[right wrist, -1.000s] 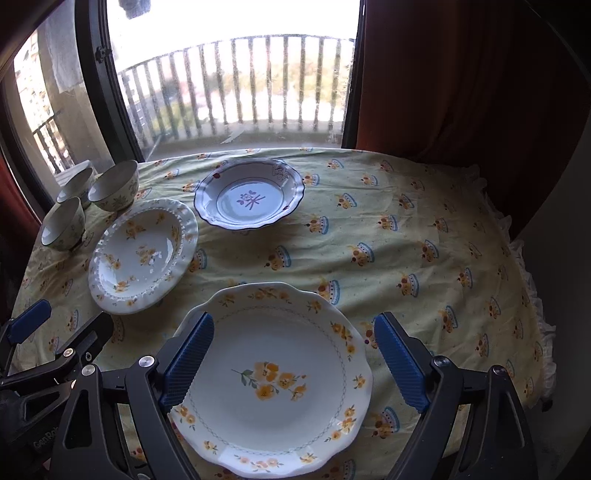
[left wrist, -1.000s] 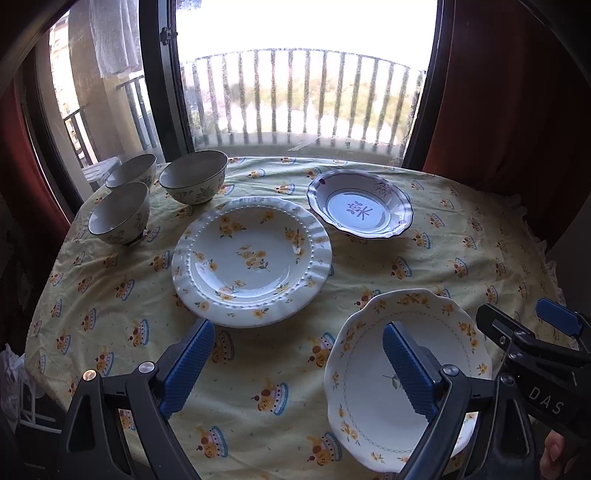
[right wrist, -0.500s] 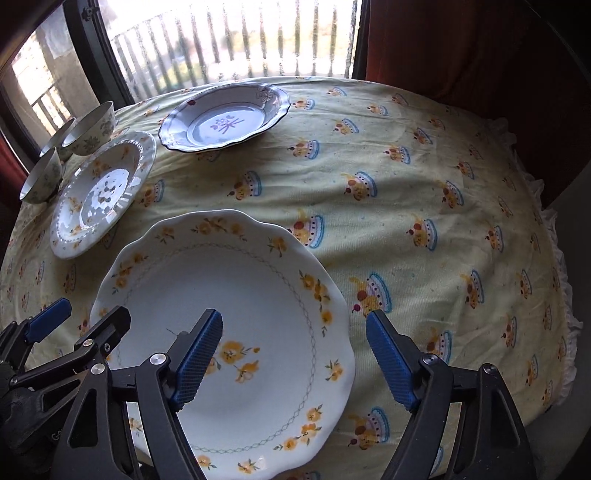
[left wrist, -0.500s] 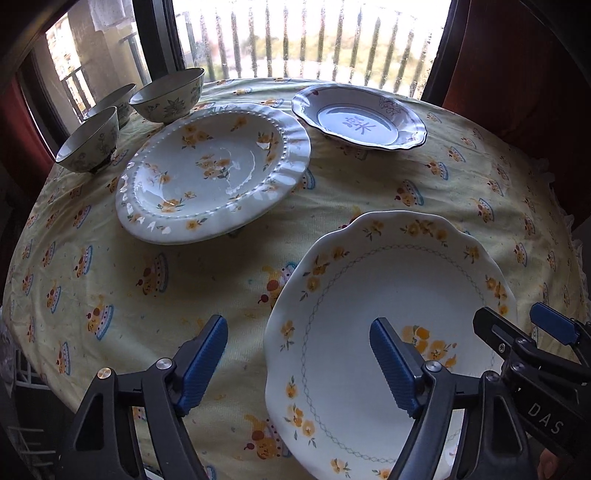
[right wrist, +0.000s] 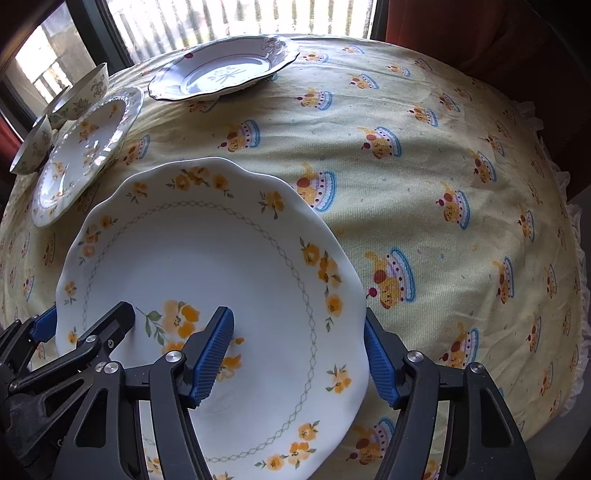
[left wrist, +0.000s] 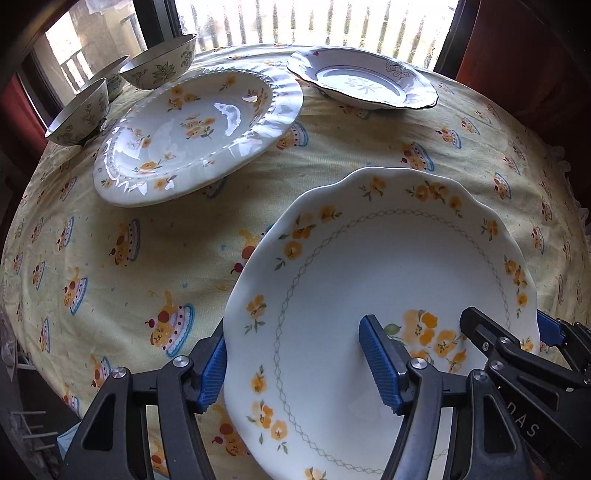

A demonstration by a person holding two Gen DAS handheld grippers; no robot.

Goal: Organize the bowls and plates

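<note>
A white scalloped plate with yellow flowers (left wrist: 388,280) (right wrist: 207,266) lies at the table's near edge. My left gripper (left wrist: 295,365) is open and straddles its left rim, one finger under the edge, one over the plate. My right gripper (right wrist: 299,362) is open and straddles its right rim the same way. A ribbed yellow-flower plate (left wrist: 192,133) (right wrist: 85,151) lies behind on the left. A blue-rimmed plate (left wrist: 362,83) (right wrist: 225,70) lies at the back. Three small bowls (left wrist: 159,70) (right wrist: 81,96) stand at the far left.
The round table wears a yellow cake-print cloth (left wrist: 147,266) (right wrist: 443,184) with a frilled edge at the right. A window with a balcony railing (left wrist: 314,22) is behind the table. Dark red curtains (right wrist: 480,29) hang at the right.
Both grippers have moved down and forward onto the scalloped plate. Their fingers now straddle its left and right rims, where before they hovered above it.
</note>
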